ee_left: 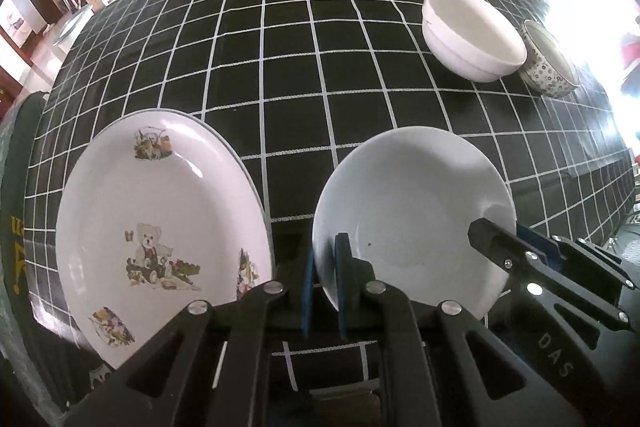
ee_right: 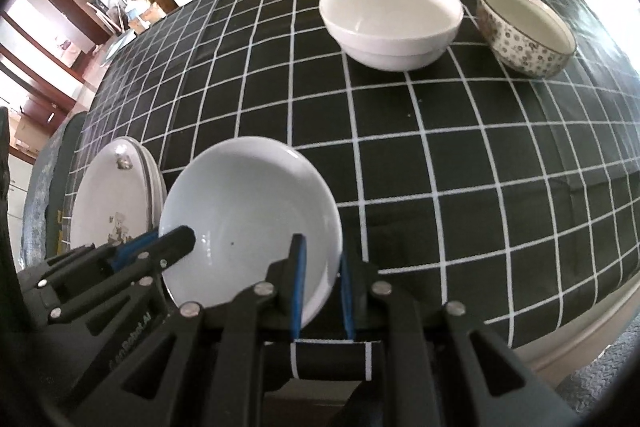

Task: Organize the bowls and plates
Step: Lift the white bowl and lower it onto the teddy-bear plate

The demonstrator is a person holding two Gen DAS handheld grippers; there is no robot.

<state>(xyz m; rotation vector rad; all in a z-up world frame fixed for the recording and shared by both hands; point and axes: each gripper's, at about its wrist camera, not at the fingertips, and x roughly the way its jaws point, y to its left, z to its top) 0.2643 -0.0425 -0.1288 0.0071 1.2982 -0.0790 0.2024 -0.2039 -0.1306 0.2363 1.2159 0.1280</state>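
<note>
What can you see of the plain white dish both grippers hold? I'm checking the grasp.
The dish is plain glossy white, ceramic by its look, shallow, with a tiny dark speck inside. It is tilted up, hollow facing the cameras, above the checked cloth. The left gripper pinches its left rim, the right gripper its right rim. The teddy plate lies to its left.

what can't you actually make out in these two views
- Stack under the teddy bear plate: the left view shows only the top plate; in the right view the left gripper covers its lower edges, so no count.
- White plate: the near rim is hidden behind both grippers' fingers in both views.
- Floral bowl: glare washes out its far side in the left view.
- Table: the near edge is cut off by the right gripper.
</note>
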